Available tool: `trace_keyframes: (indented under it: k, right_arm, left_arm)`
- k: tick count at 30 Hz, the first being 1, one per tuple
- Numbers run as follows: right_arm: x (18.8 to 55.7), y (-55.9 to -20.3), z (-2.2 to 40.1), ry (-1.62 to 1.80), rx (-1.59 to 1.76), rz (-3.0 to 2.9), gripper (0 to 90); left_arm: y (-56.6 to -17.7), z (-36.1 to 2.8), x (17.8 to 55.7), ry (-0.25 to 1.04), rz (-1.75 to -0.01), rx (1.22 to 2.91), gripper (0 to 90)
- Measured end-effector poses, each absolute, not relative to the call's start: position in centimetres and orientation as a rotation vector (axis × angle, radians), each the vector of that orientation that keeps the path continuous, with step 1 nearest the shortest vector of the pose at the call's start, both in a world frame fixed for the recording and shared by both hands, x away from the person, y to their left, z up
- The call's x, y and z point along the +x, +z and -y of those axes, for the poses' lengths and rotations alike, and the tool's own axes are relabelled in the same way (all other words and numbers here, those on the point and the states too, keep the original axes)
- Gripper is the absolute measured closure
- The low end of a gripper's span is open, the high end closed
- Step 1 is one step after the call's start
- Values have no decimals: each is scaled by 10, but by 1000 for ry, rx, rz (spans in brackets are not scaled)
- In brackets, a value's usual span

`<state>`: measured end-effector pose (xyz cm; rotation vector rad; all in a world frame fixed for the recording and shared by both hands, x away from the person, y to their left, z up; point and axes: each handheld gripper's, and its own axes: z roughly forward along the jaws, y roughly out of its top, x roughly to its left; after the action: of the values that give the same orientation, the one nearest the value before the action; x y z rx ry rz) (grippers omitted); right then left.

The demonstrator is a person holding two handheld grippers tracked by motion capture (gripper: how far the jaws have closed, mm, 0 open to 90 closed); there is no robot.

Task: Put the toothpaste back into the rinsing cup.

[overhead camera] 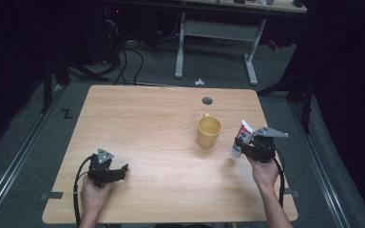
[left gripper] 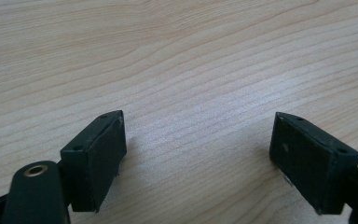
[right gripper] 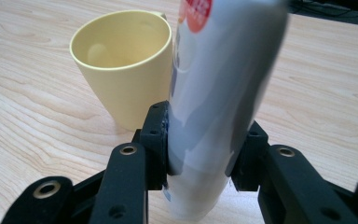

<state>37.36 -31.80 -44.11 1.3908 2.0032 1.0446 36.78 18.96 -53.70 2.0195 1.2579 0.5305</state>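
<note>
A pale wood-grain rectangular table [overhead camera: 147,123] with rounded corners carries a pale yellow plastic mug [overhead camera: 208,131], standing upright right of centre, towards the far edge. A small round dark grommet hole [overhead camera: 207,100] sits near the far edge, just behind the mug.

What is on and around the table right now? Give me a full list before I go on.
Yellow plastic mug: one, right of the table's middle, upright, looks empty.
White toothpaste tube with red and blue print: one, clamped in the right gripper, beside the mug.
Light wooden table: one, with a grey round hole near its far edge.
White-legged desk: one, behind the table.
Left gripper: black, jaws open, resting near the front left.
Right gripper: black, shut on the tube.
</note>
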Motion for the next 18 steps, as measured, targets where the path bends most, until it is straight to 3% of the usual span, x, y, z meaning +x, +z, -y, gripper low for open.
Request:
trace_keyframes:
  k: [18]
  right_arm:
    - [376, -421, 315, 1080, 1345, -2018, 645]
  left_arm:
    - [-537, -190, 368, 531, -1258, 2021, 190]
